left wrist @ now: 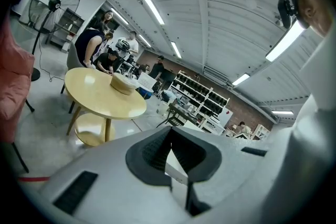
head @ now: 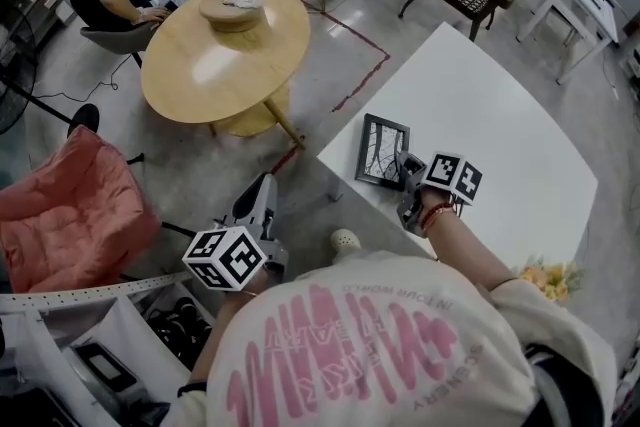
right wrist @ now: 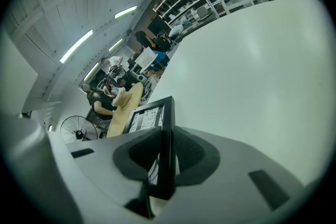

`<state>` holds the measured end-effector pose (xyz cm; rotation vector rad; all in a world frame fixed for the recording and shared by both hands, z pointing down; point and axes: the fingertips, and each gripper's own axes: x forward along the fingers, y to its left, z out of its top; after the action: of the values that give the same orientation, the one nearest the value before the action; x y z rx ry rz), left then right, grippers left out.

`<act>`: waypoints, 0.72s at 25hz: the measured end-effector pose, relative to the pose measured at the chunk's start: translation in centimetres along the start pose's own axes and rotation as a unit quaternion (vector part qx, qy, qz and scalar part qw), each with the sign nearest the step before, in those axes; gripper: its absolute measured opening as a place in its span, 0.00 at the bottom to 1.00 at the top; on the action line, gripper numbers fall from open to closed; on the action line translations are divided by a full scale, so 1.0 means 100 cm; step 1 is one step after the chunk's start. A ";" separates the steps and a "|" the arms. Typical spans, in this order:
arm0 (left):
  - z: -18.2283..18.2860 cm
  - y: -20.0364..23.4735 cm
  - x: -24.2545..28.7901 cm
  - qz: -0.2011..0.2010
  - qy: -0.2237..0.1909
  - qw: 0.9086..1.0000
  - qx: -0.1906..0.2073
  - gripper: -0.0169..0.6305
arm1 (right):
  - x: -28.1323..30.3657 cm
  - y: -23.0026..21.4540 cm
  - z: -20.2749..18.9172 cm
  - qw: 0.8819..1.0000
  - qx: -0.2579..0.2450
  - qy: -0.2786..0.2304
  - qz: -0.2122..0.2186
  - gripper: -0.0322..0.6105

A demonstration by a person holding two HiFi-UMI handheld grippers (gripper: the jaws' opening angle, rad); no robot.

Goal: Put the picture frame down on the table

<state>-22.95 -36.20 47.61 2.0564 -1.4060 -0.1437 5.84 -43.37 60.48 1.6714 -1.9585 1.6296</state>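
Shirt (head: 400, 345) nearest; right hand-held gripper (head: 406, 179) clamps frame (head: 382, 151) by its edge, tilted, at table (head: 500, 105) corner; left hand-held gripper (head: 262, 197), off the table, closed, empty. Risk: release w/ frame tilted so near table edge; it could tip, fall off.

black picture frame (head: 382, 151), white table (head: 500, 125)

White T-shirt (head: 400, 325) (pink lettering), red bracelet (head: 436, 213), grey right gripper (head: 403, 168).

Only lettering around is the big pink print on the person's shirt (head: 380, 345), upside down and too warped to read. Print inside the picture frame (right wrist: 149, 118) is way too tiny.
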 end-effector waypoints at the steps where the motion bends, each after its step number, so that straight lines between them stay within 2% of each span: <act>1: 0.000 0.000 0.000 0.000 0.000 1.000 -0.001 0.03 | 0.000 -0.001 0.000 1.000 -0.001 0.001 -0.003 0.17; 18: 0.007 0.005 -0.006 0.002 -0.009 1.000 0.002 0.03 | 0.006 -0.003 0.000 0.999 -0.018 0.012 -0.035 0.18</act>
<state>-23.90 -36.14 47.16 2.0594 -1.4217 -0.1579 5.83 -43.73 61.06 1.6793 -1.8831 1.5736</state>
